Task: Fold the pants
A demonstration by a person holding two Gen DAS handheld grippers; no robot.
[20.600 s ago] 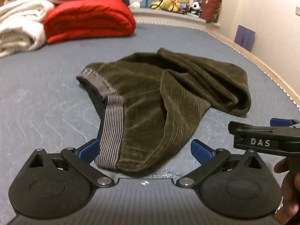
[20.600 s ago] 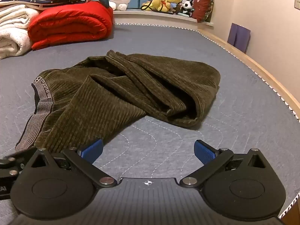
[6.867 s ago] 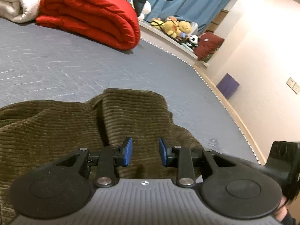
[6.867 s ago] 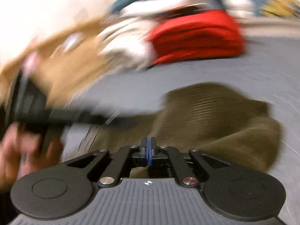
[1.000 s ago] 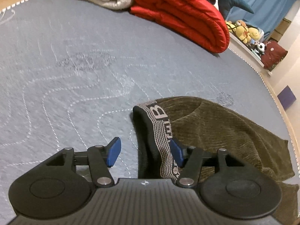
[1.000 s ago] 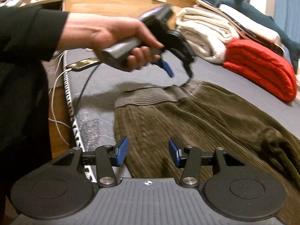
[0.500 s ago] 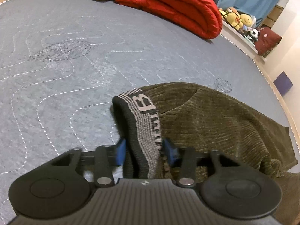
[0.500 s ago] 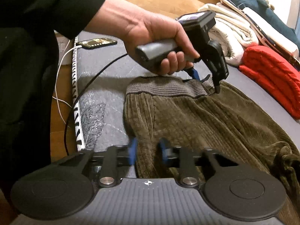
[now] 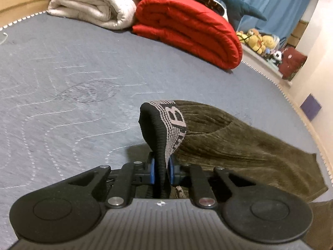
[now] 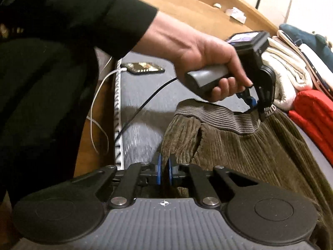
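Olive corduroy pants [image 9: 239, 143] with a grey striped waistband [image 9: 166, 129] lie on the blue-grey mattress [image 9: 62, 87]. My left gripper [image 9: 162, 169] is shut on the waistband, which stands up in a raised loop between its blue pads. In the right wrist view the pants [image 10: 260, 158] spread to the right, and my right gripper [image 10: 164, 171] is shut on the pants' corduroy edge below the waistband [image 10: 218, 118]. The left gripper [image 10: 255, 104], held by a hand, pinches the waistband's far end there.
A red folded duvet [image 9: 187, 27] and white blankets [image 9: 93, 6] are stacked at the far side of the mattress. Plush toys [image 9: 258, 41] sit on a ledge. A phone [image 10: 143, 67] with cables lies near the mattress edge [image 10: 118, 125]. The person's dark sleeve [image 10: 62, 41] fills the left.
Both grippers have closed: the left on the waistband, the right on the pants' edge. The waistband has risen off the mattress into a loop.
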